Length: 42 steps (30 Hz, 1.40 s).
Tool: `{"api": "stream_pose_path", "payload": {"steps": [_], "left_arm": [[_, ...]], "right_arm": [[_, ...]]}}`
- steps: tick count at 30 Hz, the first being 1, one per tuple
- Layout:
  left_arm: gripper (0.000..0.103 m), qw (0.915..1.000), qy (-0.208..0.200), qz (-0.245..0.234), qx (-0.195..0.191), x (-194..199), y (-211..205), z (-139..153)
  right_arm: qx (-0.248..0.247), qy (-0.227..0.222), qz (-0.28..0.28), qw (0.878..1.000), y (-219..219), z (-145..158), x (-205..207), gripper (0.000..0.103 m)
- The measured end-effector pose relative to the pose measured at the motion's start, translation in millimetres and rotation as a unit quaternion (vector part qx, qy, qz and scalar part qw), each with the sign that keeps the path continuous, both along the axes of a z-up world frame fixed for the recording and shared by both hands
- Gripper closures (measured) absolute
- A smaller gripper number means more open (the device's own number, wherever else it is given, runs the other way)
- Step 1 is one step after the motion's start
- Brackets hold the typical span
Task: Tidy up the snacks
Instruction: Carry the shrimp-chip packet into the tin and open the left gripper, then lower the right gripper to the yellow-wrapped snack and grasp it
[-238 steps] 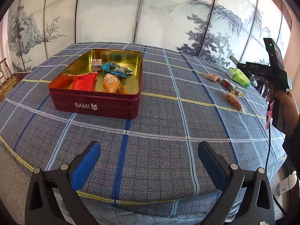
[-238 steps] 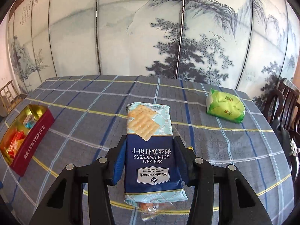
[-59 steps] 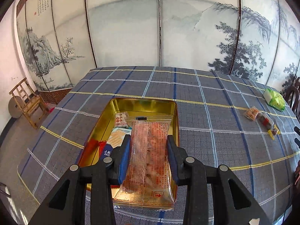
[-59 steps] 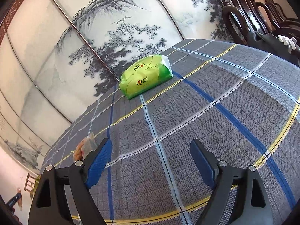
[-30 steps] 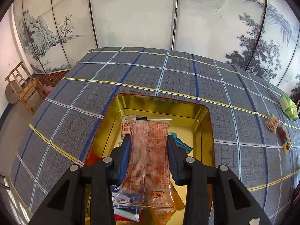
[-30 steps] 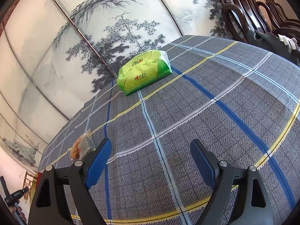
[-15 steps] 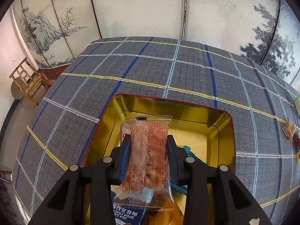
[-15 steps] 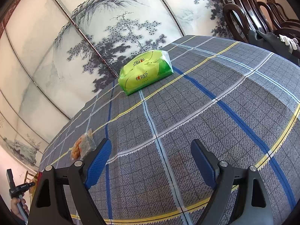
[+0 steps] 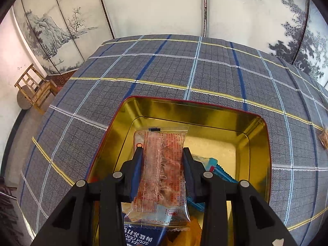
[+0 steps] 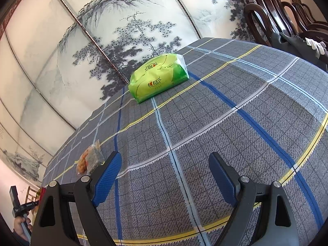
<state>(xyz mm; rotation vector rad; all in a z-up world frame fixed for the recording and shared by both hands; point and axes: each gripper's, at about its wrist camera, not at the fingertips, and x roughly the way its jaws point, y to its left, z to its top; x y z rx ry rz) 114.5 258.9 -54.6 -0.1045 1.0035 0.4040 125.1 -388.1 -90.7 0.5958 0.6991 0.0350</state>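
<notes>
We see a table under a grey plaid tablecloth (image 9: 215, 71) crossed by blue, white and yellow lines, standing before a folding screen (image 10: 114, 32) painted with ink mountains and pines. In the left wrist view one small wooden chair (image 9: 33, 88) stands on the floor at nine o'clock; in the right wrist view dark wooden chairs (image 10: 272, 14) crowd the table edge at one o'clock, at least two, the exact count unclear. One red tin with a gold inside (image 9: 205, 114) lies on the cloth, and our left gripper (image 9: 162, 153) hangs over it, its blue pads clamped on one clear packet with red print (image 9: 162, 174), held lengthwise above the tin's floor. Beneath it, inside the tin, we count one dark blue soda cracker pack (image 9: 141, 237) at six o'clock, blue wrappers (image 9: 217, 168) at four o'clock, and orange wrappers (image 9: 180, 235) whose number we cannot tell. Our right gripper (image 10: 164, 176) hangs over bare cloth with its jaws spread wide and nothing between them. One green tissue pack (image 10: 157, 78) lies at twelve o'clock from it, and small clear snack bags (image 10: 90, 157), perhaps two, lie at ten o'clock, just beside its left finger in the picture.
</notes>
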Motion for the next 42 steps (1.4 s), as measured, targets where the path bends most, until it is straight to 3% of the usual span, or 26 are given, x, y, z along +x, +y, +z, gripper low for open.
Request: {"api": "stream_pose_path", "payload": {"steps": [4, 7, 10, 13, 18, 20, 24, 29, 31, 32, 35, 37, 40, 42], "left_arm": [[0.067, 1.0, 0.0, -0.002, -0.002, 0.3, 0.2, 0.8], [0.045, 0.9999, -0.004, 0.008, -0.012, -2.4, 4.1, 1.5], [0.04, 0.9995, -0.018, 0.001, -0.028, -9.4, 4.4, 7.2], [0.026, 0.9975, -0.059, -0.008, -0.039, -28.7, 0.3, 26.8], [0.0, 0.9882, -0.151, -0.022, -0.011, -97.0, -14.4, 69.8], [0.0, 0.9836, -0.177, -0.033, -0.007, -130.0, -21.2, 77.1], [0.0, 0.9822, -0.179, -0.059, -0.001, -184.0, -34.2, 67.2], [0.0, 0.9852, -0.148, -0.071, -0.048, -223.8, -49.5, 31.0], [0.0, 0.9855, -0.137, -0.076, -0.066, -231.7, -56.4, 17.2], [0.0, 0.9851, -0.136, -0.077, -0.072, -236.2, -61.1, 13.0], [0.001, 0.9825, -0.142, -0.08, -0.09, -245.3, -68.8, 8.3], [0.001, 0.9809, -0.144, -0.084, -0.1, -247.8, -72.6, 7.9], [0.001, 0.9787, -0.145, -0.091, -0.113, -250.6, -77.4, 9.4], [0.0, 0.9764, -0.152, -0.097, -0.118, -252.0, -79.7, 12.5]], "right_arm": [[0.0, 0.0, 0.0, 1.0, -0.6, 0.1, 0.1, 0.016], [0.0, 0.001, 0.0, 1.0, -0.2, 0.2, 0.2, 0.016], [0.0, 0.002, 0.001, 1.0, 0.6, -1.2, 0.4, 0.015], [-0.003, 0.009, 0.003, 1.0, 2.0, -5.4, 1.5, 0.015], [-0.033, 0.027, 0.009, 0.999, 10.8, -6.2, 5.1, 0.014], [-0.07, 0.042, 0.026, 0.996, 25.3, -2.5, 8.8, 0.013], [-0.15, 0.03, 0.106, 0.983, 83.4, 12.8, 9.4, 0.013], [-0.24, 0.015, 0.168, 0.956, 159.0, 23.7, 13.4, 0.013], [-0.252, 0.023, 0.16, 0.954, 169.8, 22.6, 19.5, 0.013], [-0.234, 0.028, 0.162, 0.958, 169.5, 20.6, 23.4, 0.014], [-0.2, 0.052, 0.155, 0.966, 165.6, 11.7, 37.3, 0.023], [-0.19, 0.067, 0.154, 0.967, 162.8, 5.3, 47.6, 0.047], [-0.192, 0.061, 0.149, 0.968, 163.6, 5.2, 41.8, 0.064], [-0.211, 0.056, 0.146, 0.965, 168.1, 9.2, 35.2, 0.067]]}}
